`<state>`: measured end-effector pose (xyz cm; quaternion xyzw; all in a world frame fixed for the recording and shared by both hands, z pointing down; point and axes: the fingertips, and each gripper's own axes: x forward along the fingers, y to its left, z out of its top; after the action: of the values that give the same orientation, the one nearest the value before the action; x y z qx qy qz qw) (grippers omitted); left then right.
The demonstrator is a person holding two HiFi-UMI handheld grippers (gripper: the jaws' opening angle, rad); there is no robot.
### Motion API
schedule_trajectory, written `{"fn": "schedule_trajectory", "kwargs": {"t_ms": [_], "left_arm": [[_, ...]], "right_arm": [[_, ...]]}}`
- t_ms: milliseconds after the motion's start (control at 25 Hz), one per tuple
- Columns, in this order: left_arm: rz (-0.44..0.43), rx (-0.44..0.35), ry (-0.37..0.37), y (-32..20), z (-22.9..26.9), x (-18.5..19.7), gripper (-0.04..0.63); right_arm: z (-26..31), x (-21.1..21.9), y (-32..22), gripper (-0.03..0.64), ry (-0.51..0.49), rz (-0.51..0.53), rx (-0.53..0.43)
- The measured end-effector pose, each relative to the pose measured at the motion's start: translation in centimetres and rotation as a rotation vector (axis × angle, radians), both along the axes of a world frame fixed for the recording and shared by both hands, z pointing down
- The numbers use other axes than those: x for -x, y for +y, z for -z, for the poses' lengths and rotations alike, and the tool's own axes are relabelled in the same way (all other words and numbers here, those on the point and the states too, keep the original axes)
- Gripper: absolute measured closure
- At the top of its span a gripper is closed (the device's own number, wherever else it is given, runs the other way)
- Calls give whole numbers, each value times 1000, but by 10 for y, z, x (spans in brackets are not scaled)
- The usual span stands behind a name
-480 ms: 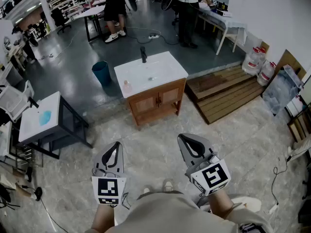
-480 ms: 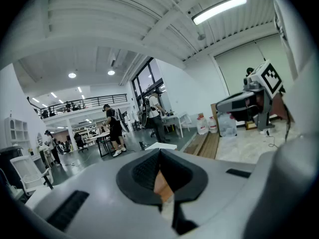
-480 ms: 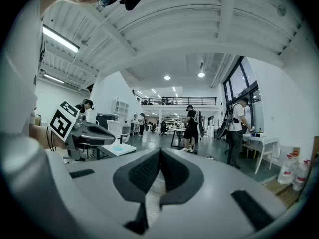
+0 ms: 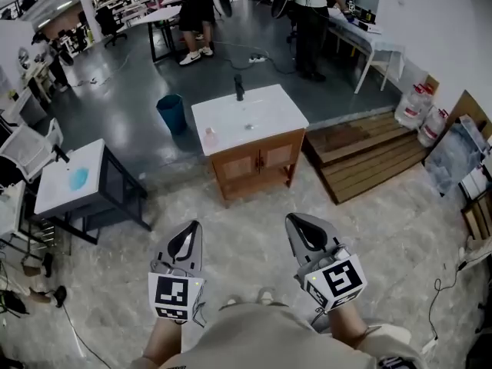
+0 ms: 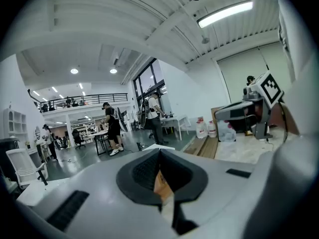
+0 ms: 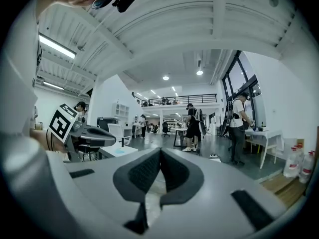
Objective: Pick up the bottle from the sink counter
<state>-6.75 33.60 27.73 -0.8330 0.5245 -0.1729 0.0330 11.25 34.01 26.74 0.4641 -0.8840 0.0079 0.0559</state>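
The small pinkish bottle (image 4: 209, 137), probably my target, stands at the front left corner of the sink worktop (image 4: 265, 114), well apart from me. The sink has slid slightly rightward in my head view, so I'm only approaching. My left gripper (image 4: 192, 227) and right gripper (image 4: 297, 221) have their fingers pressed together on nothing.

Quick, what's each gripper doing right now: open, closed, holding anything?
Left gripper: closed, jaws together, nothing between them.
Right gripper: closed, jaws together, nothing between them.
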Motion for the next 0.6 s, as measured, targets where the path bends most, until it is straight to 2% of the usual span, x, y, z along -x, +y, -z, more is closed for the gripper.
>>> {"fn": "schedule_trajectory", "kwargs": {"t_ms": [480, 600], "left_arm": [[35, 1, -4, -26, -12, -35, 589], [35, 14, -1, -31, -16, -43, 589]], "right_arm": [[-20, -33, -27, 620, 7, 36, 35], [-21, -42, -36, 620, 33, 39, 18]]}}
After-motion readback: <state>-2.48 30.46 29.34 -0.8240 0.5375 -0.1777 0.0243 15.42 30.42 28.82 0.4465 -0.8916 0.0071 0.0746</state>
